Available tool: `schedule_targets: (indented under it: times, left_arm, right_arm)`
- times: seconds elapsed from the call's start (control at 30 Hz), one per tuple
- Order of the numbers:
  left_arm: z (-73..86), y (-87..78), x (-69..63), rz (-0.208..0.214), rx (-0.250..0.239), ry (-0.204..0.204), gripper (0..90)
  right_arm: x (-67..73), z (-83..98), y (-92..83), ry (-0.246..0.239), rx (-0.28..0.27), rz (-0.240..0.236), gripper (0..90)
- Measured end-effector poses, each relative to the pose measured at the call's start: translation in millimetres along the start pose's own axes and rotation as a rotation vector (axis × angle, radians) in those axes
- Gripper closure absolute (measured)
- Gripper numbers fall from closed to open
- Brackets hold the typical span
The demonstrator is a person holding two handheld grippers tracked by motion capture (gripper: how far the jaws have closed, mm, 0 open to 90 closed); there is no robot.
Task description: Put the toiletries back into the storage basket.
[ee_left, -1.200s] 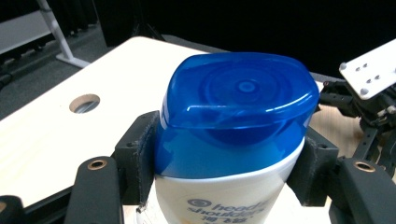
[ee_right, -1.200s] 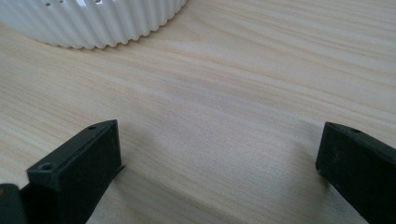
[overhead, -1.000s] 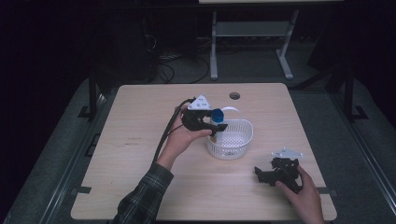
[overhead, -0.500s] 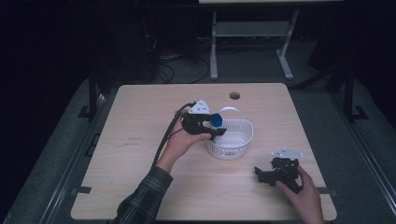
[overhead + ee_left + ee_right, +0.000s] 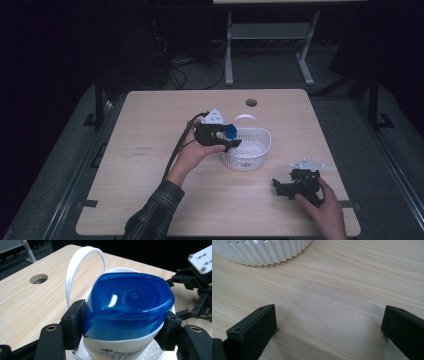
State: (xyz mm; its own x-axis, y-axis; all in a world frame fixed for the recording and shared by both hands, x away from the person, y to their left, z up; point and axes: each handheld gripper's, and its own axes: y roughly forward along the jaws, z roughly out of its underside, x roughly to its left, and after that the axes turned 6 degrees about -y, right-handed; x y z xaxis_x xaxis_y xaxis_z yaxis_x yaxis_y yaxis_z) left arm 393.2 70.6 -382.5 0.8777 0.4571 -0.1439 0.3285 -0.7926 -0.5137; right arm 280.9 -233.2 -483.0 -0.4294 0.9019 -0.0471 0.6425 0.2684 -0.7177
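1. Black pads point(image 5: 75, 325) of the left gripper point(image 5: 120, 332) press on both sides of a shampoo bottle point(image 5: 127, 312), just under its blue flip cap point(image 5: 130, 300); firm clamp, bottle white below the cap, partial logo visible
2. High view: left gripper point(image 5: 220, 136) holds the bottle point(image 5: 230, 131) at the left rim of the white slotted basket point(image 5: 250, 150), cap over the basket's edge, not yet down inside; white hoop handle point(image 5: 246, 117) stands at the far rim
3. Right gripper point(image 5: 329, 327): jaws wide apart, nothing between them, resting low over bare wooden table point(image 5: 332, 290); basket wall point(image 5: 267, 252) ahead of it. In the high view it point(image 5: 295, 186) sits well apart from the basket, near the table's right front
4. Step in hand, as I judge it: placing the bottle in the basket. To do it well: carry it further over the middle, clear of rim and hoop handle, lower until the base is near the floor, only then release; a rim catch could tip the light basket
5. Versus the earlier frame: left gripper and bottle sit slightly lower and nearer the person, at the basket rim; grip unchanged; right hand has not moved
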Motion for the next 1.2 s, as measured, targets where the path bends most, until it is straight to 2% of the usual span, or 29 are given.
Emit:
schedule_targets:
  times: [0.1, 0.17, 0.43, 0.87, 1.2]
  left_arm:
    - [0.1, -2.5, -1.5, 0.022, -0.014, -0.013, 32.0]
    - [-0.8, -5.2, -2.7, 0.040, -0.024, -0.011, 27.1]
    - [-2.1, -22.6, -5.6, 0.036, -0.024, 0.011, 22.8]
    - [14.9, -55.7, -1.9, -0.019, -0.007, 0.002, 21.2]
    - [38.9, -81.3, 0.4, -0.071, -0.002, -0.017, 21.3]
  right_arm:
    - [0.0, 0.0, 0.0, 0.000, 0.000, -0.001, 0.0]
    - [0.1, 0.0, 0.0, -0.001, 0.000, -0.002, 0.0]
    - [0.1, 0.0, -0.1, -0.004, 0.000, -0.004, 0.0]
    - [0.2, -0.1, -0.1, -0.003, 0.000, -0.002, 0.0]
    - [0.2, 0.0, -0.1, -0.003, 0.000, -0.003, 0.0]
